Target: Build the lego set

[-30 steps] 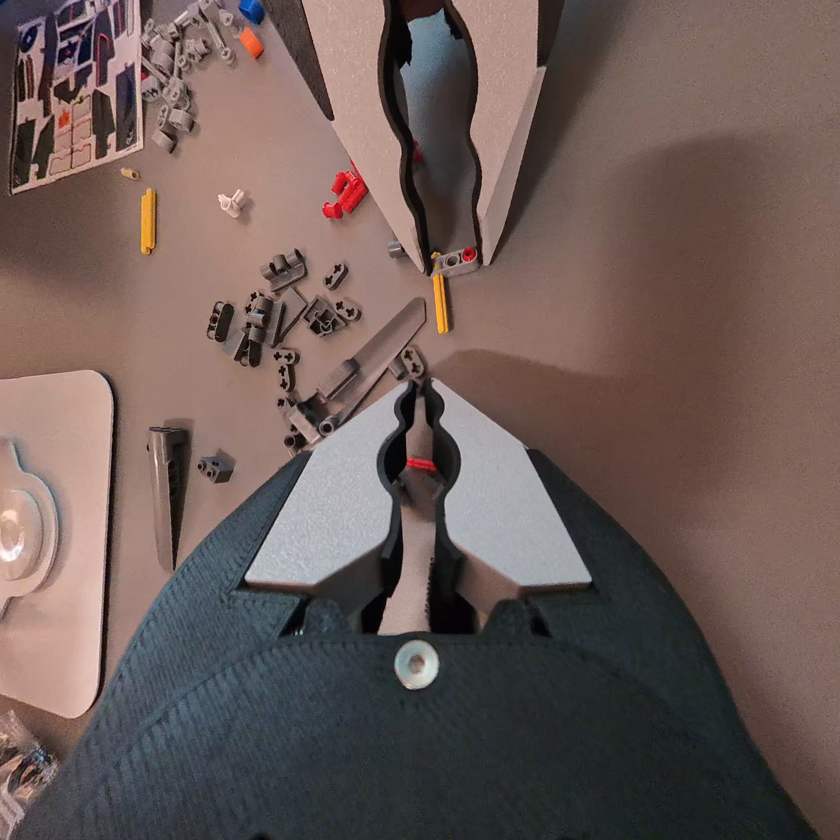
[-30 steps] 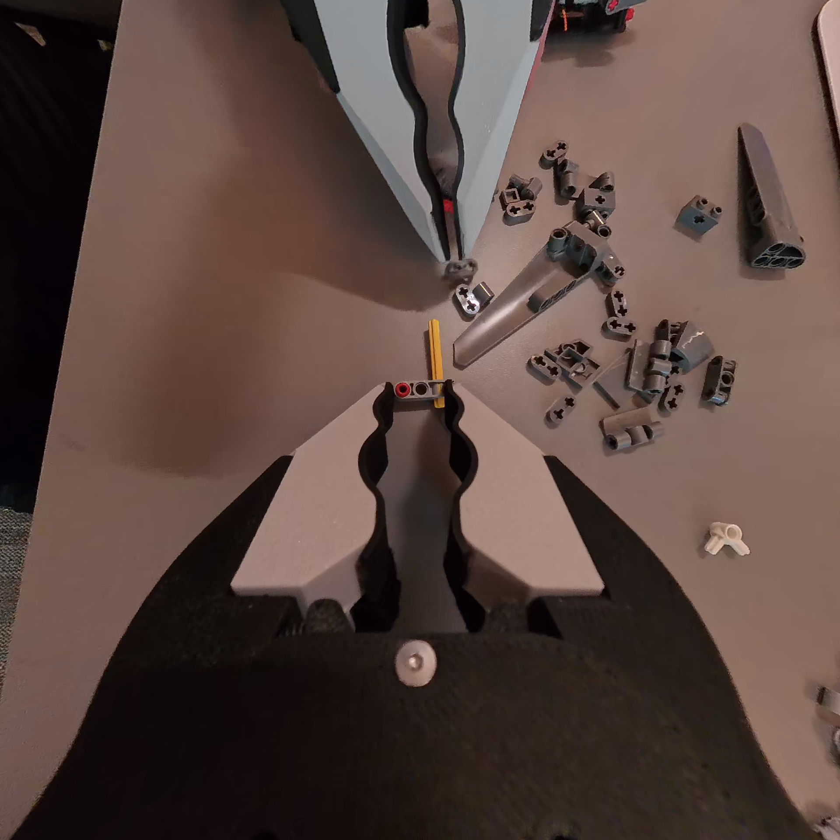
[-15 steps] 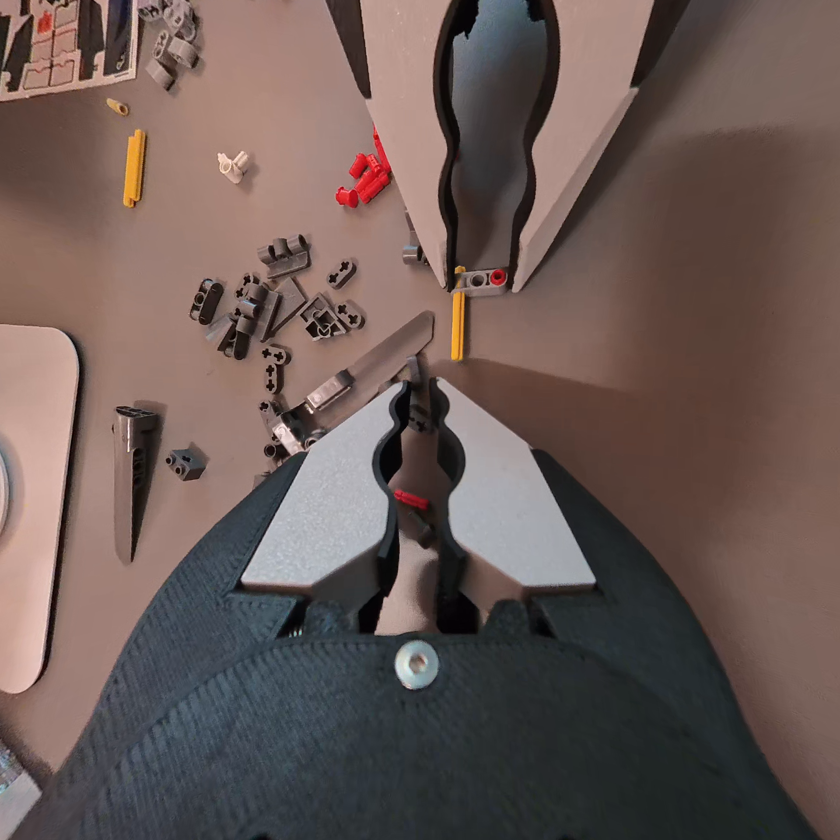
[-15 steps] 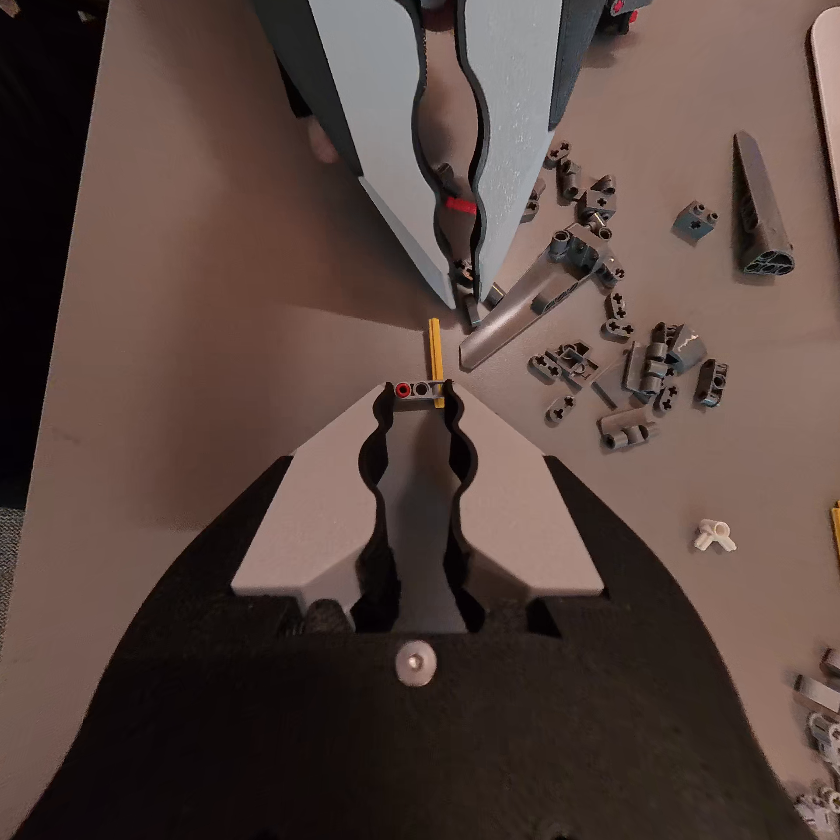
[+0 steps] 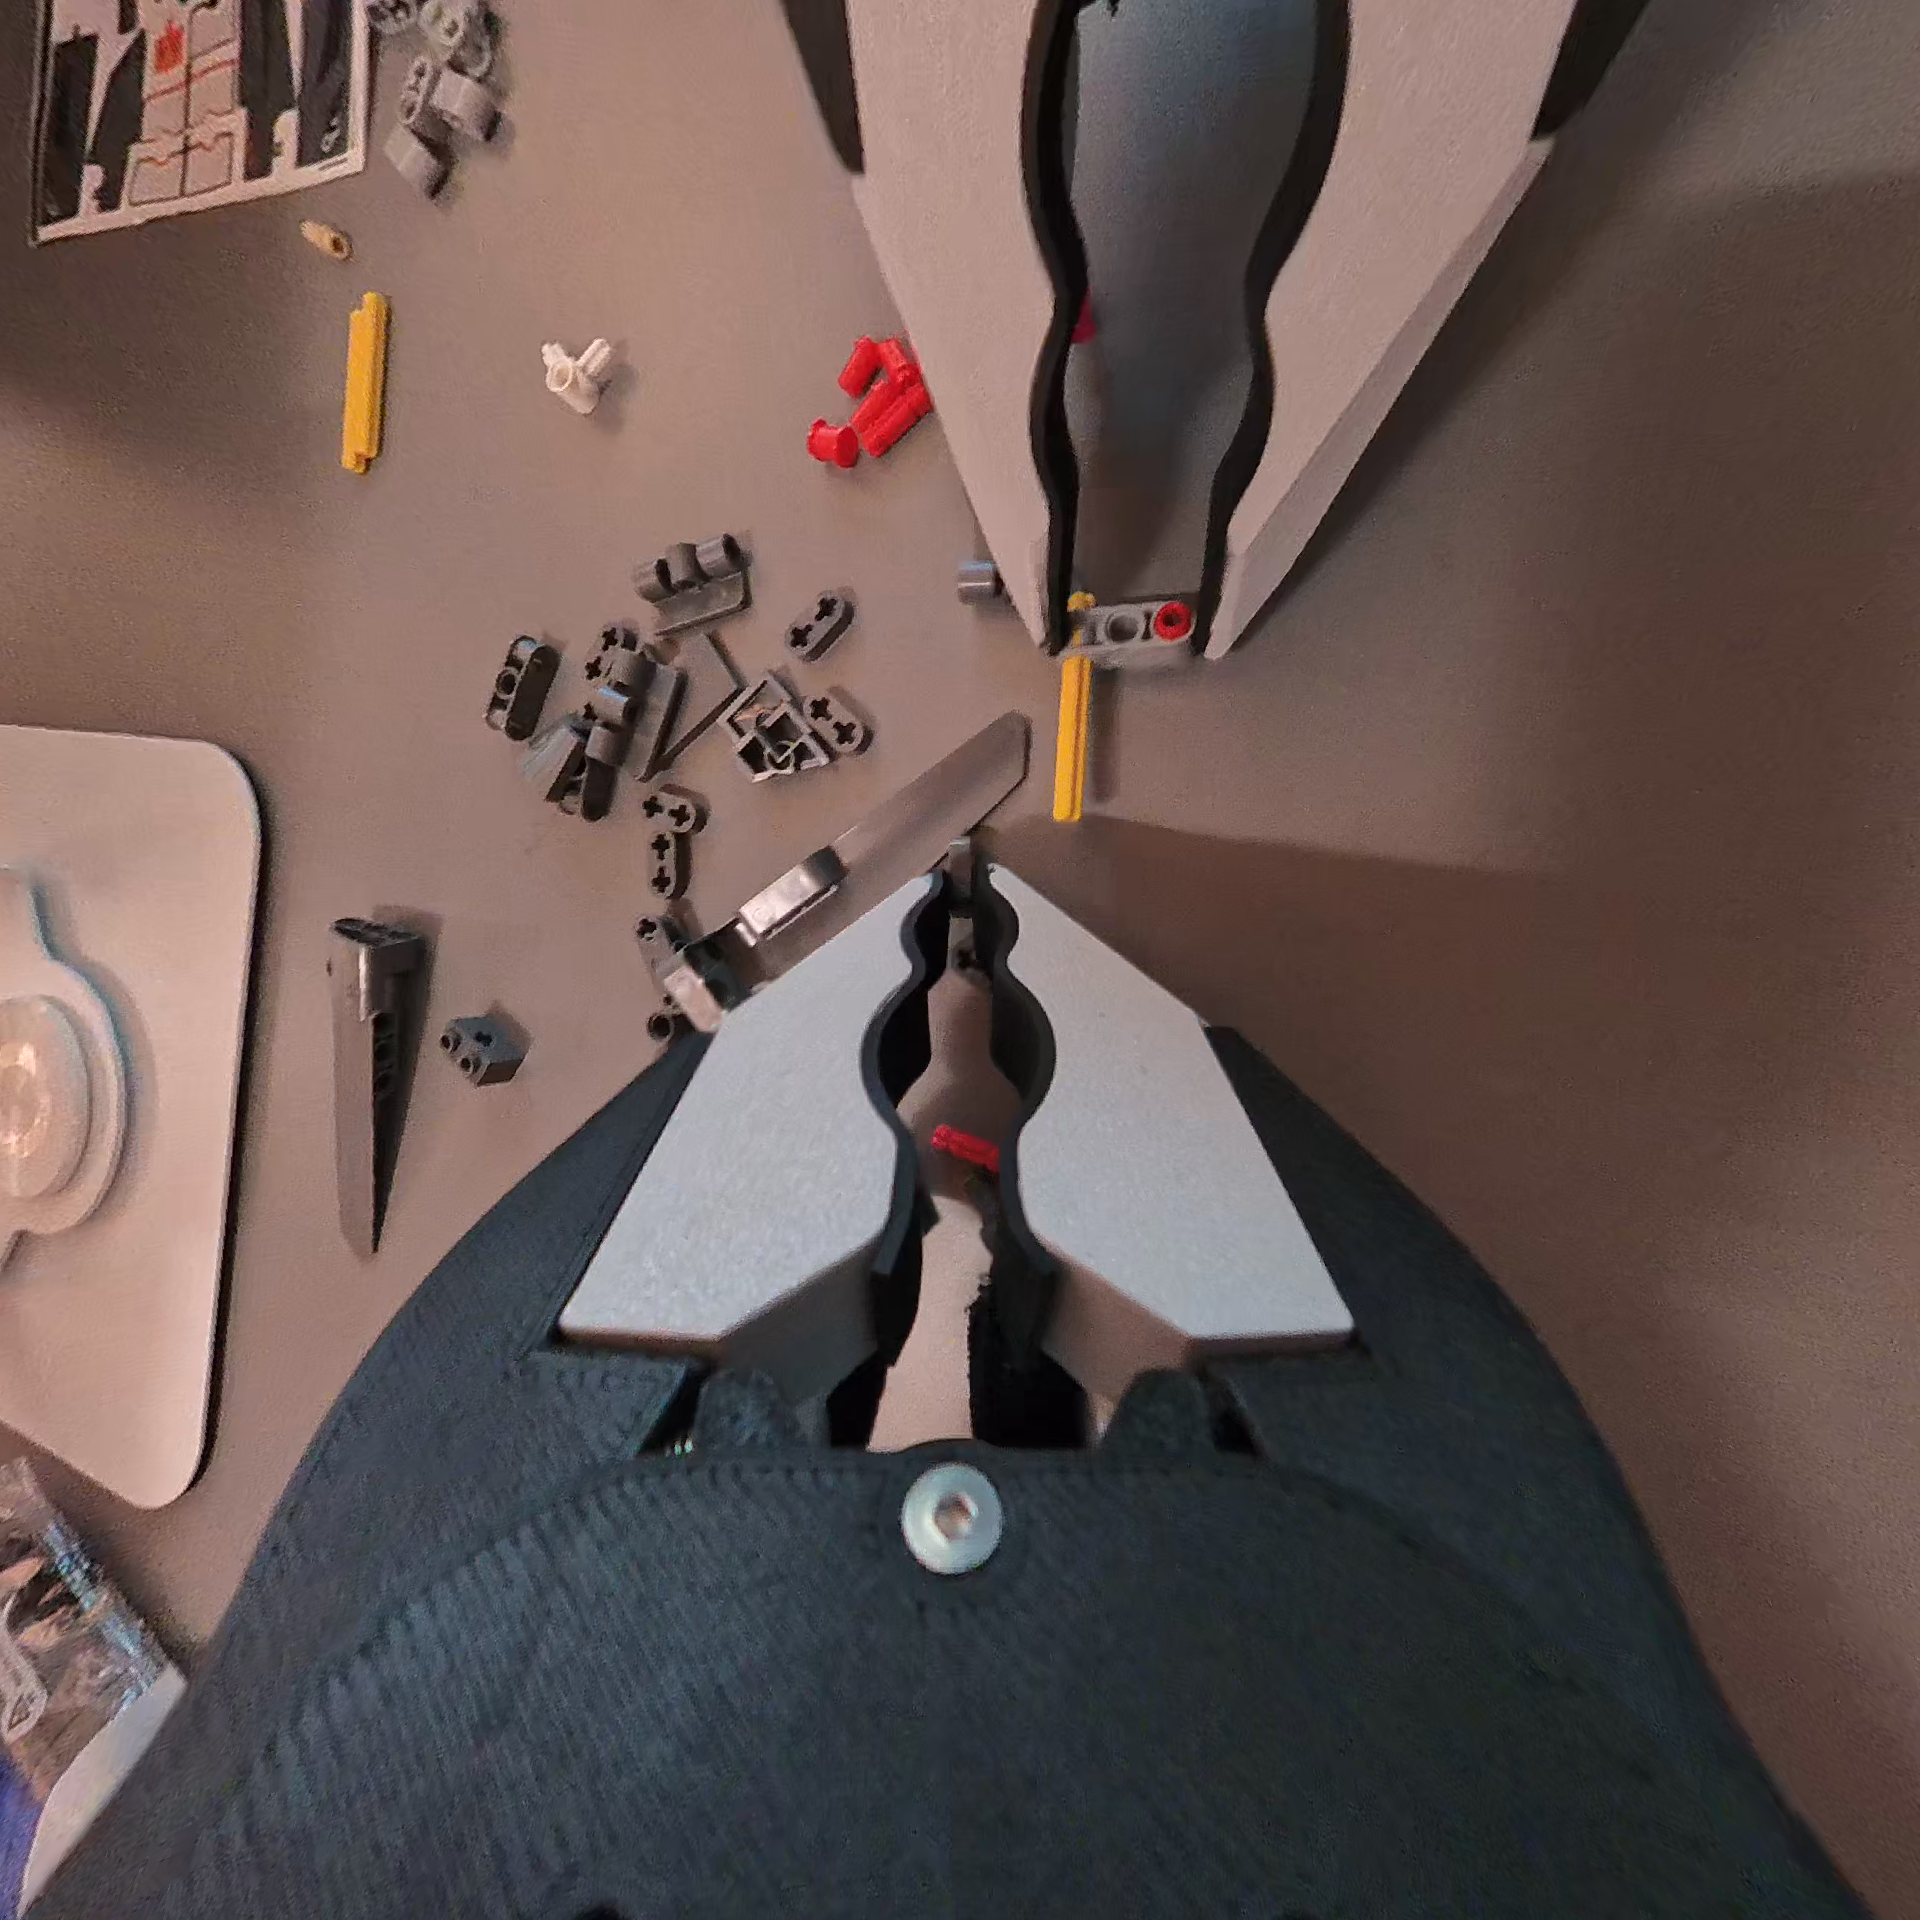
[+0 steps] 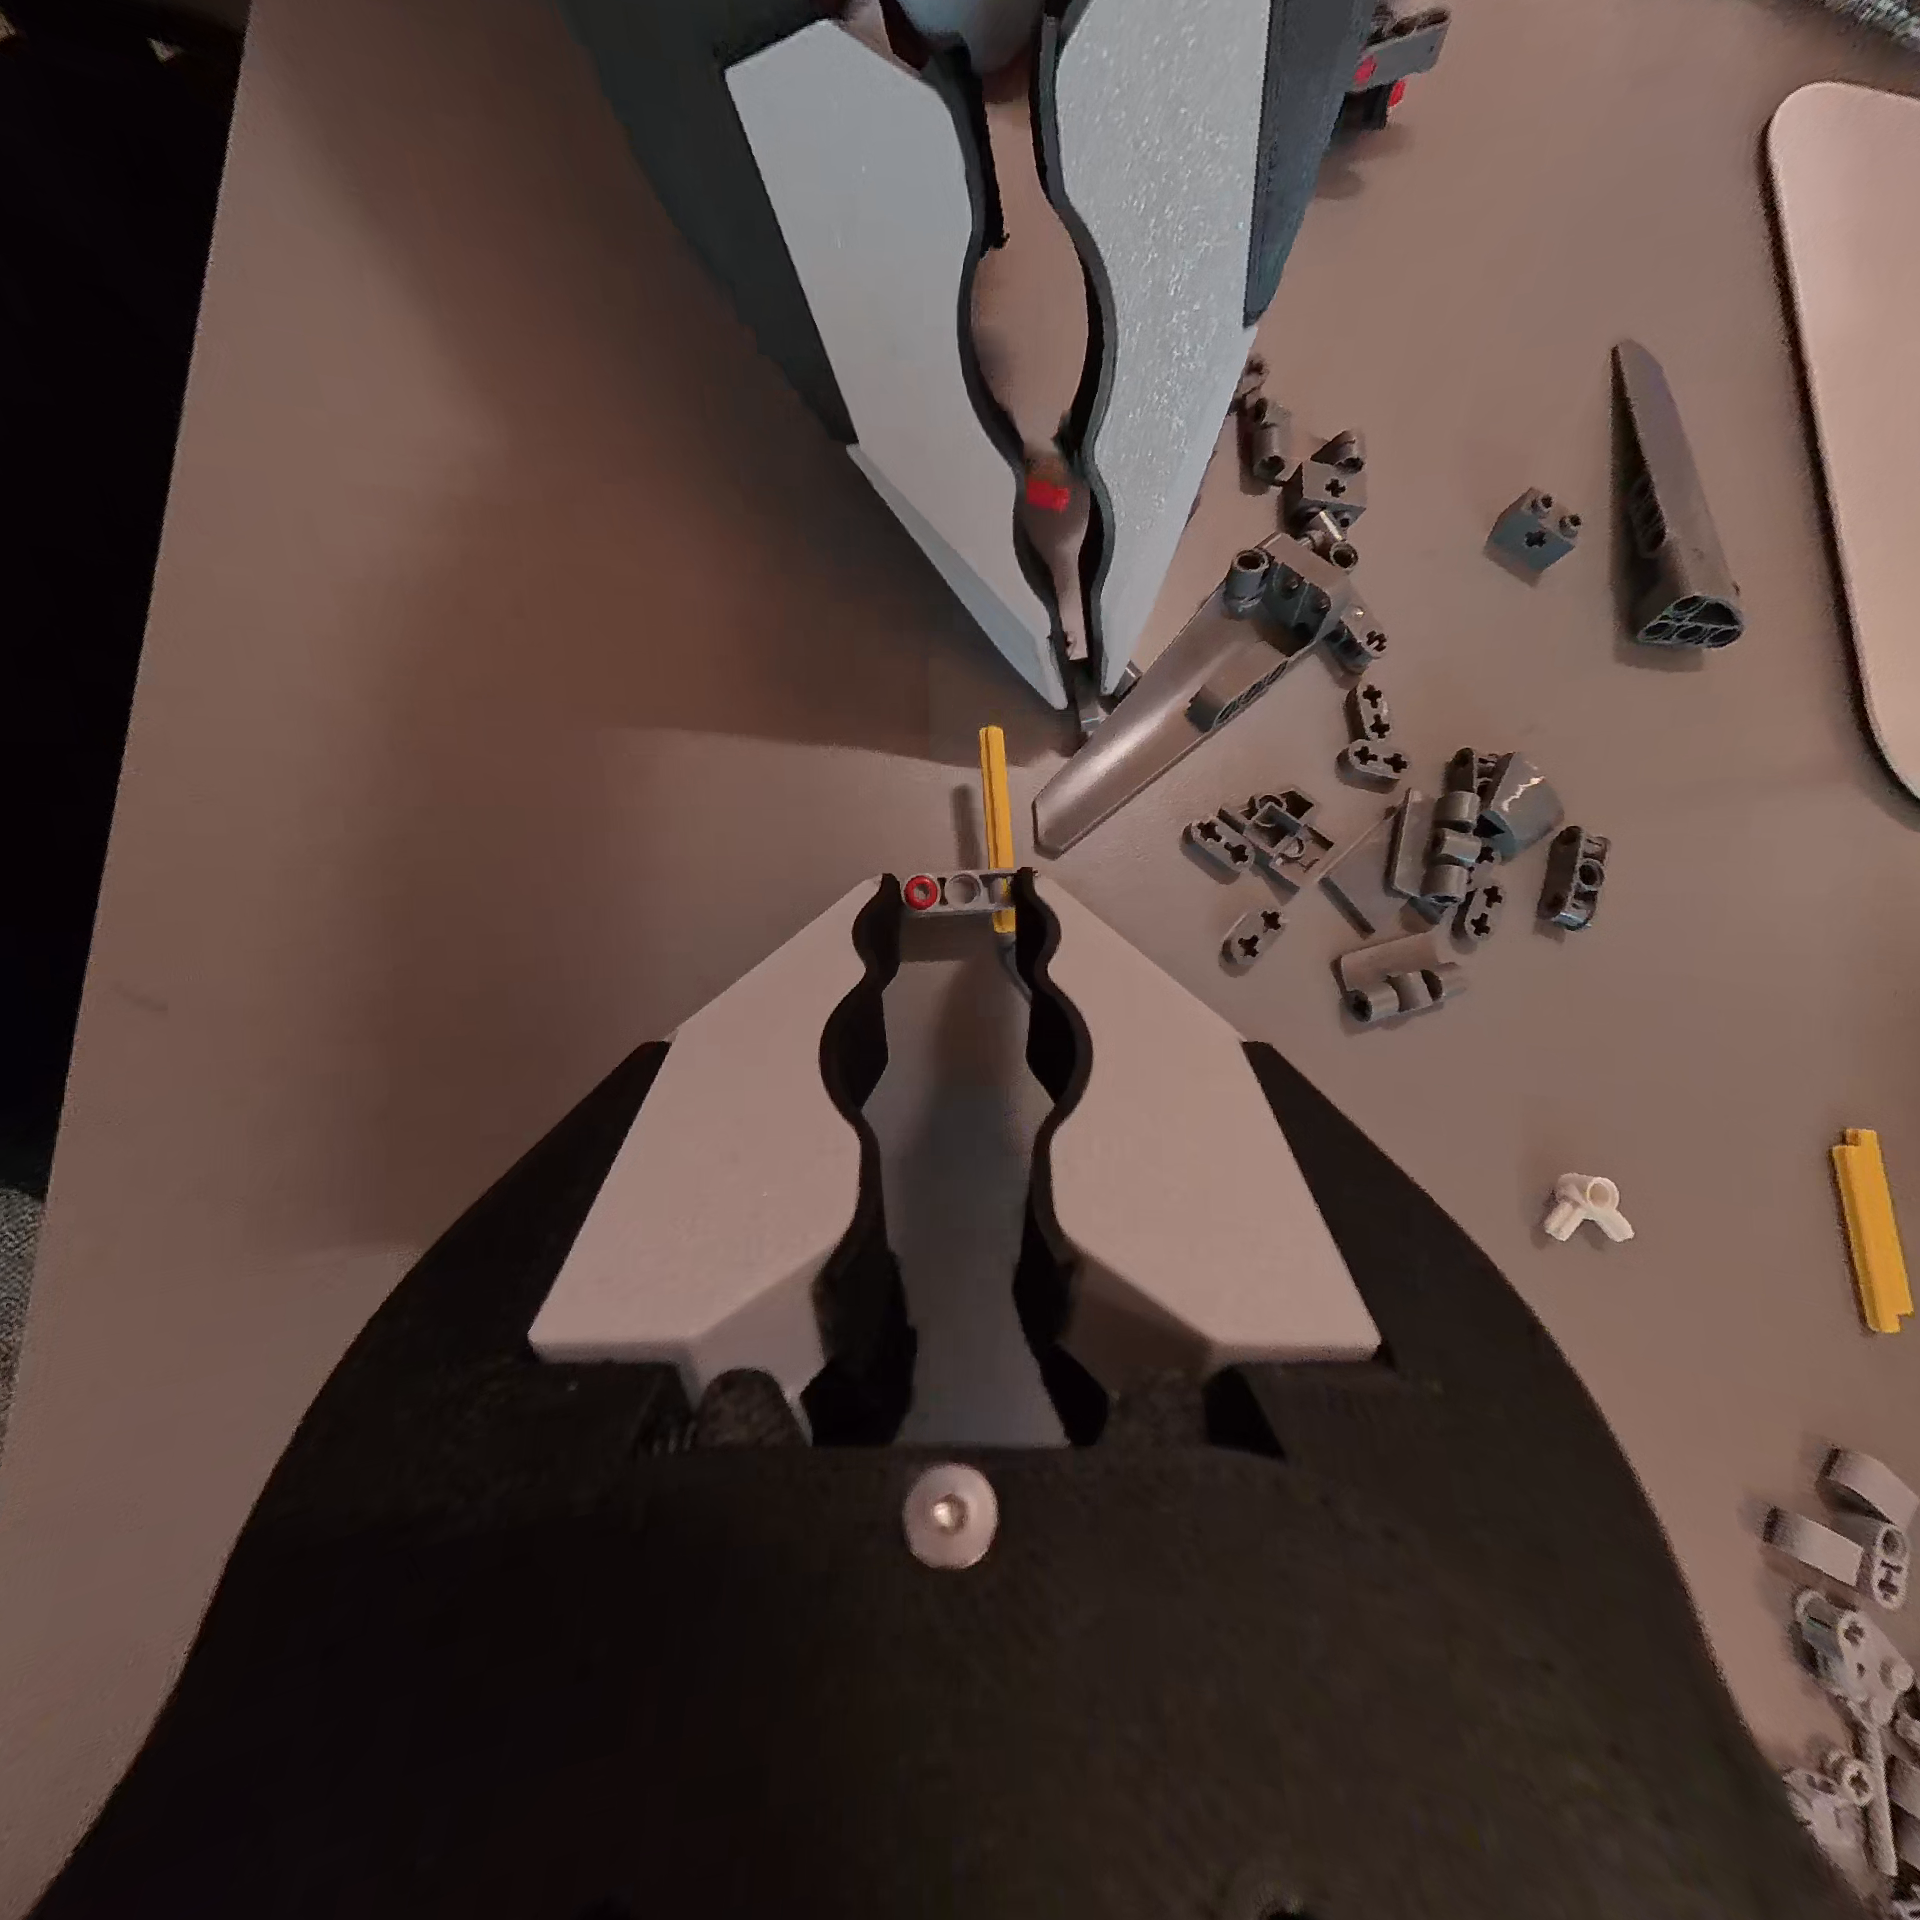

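Half a second back the left tongs (image 5: 966, 883) stood slightly parted over the grey heap; now they have clenched on a small dark grey connector (image 5: 962, 871), which pokes out at the tips. A red pin (image 5: 964, 1143) sits deeper in the throat between the fingers, though whether it is gripped or merely lodged there I cannot say. That closing looks like a pick completed, judging by the piece now pinched.

From the left wrist view, the long grey panel (image 5: 904, 821) lies touching the left finger at about 11 o'clock, with the scatter of dark grey pieces (image 5: 665, 707) farther out at 10 o'clock. Straight ahead at 12 o'clock the right tongs (image 5: 1132, 623) face back, grasping a short grey beam (image 5: 1127, 627) with a red pin in one hole and a yellow axle (image 5: 1072, 738) hanging from the other end. The worktop (image 5: 1558, 935) is bare from 1 to 4 o'clock.

From the right wrist view, the right tongs (image 6: 964, 891) press both pads on the grey beam's ends, the axle standing up past them toward 12 o'clock. The left tongs come down just beyond the axle's tip, close to the panel. Loose pieces crowd 1 to 3 o'clock; a white connector (image 6: 1584, 1205) and a second yellow axle (image 6: 1870, 1231) lie at 3 o'clock. The worktop's edge runs along the 9 to 11 o'clock side, well apart from both tools.
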